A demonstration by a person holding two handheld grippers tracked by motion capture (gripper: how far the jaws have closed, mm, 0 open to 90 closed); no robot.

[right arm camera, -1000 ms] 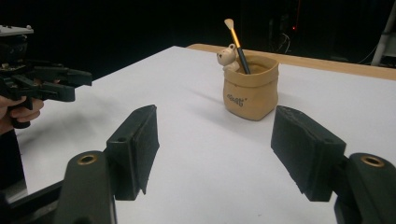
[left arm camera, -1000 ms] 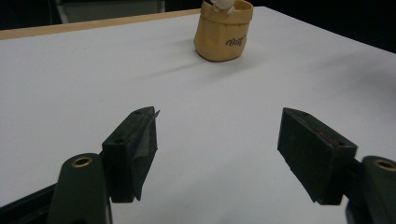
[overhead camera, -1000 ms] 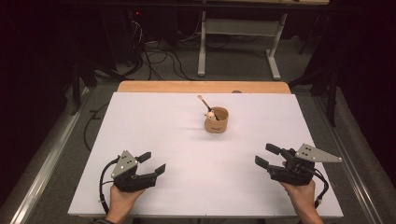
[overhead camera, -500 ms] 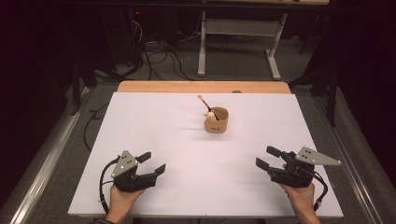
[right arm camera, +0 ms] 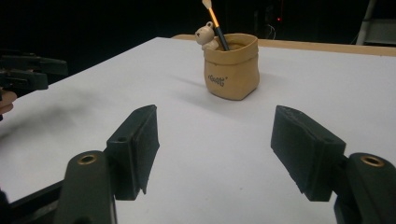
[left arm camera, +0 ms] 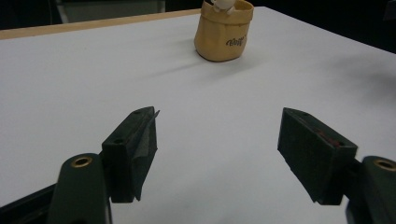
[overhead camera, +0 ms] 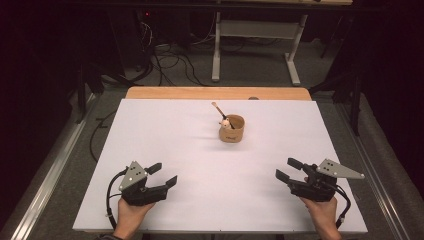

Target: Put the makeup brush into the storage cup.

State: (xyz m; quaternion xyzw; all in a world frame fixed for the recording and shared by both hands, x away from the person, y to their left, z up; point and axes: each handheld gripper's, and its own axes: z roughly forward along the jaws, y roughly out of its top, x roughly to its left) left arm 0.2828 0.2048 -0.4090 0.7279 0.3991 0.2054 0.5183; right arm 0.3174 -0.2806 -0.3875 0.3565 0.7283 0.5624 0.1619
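Observation:
A small tan pouch-shaped cup [overhead camera: 231, 129] stands upright on the white table [overhead camera: 190, 150], a little beyond its middle. A pencil or brush [overhead camera: 219, 111] leans out of it to the far left, beside a tiny bear figure [right arm camera: 204, 36]. My left gripper [overhead camera: 163, 174] rests near the front left edge, open, nothing between its jaws. My right gripper [overhead camera: 288, 169] sits near the front right edge, also open and empty. Both point toward the cup [left arm camera: 223, 30], which stands well ahead of each. In the right gripper view the cup [right arm camera: 232, 65] stands centred beyond the jaws.
A wooden strip [overhead camera: 217, 93] runs along the table's far edge. Beyond it are a white desk frame [overhead camera: 256, 35] and cables on the floor [overhead camera: 170, 65]. The other hand's gripper [right arm camera: 28, 72] appears at the left of the right gripper view.

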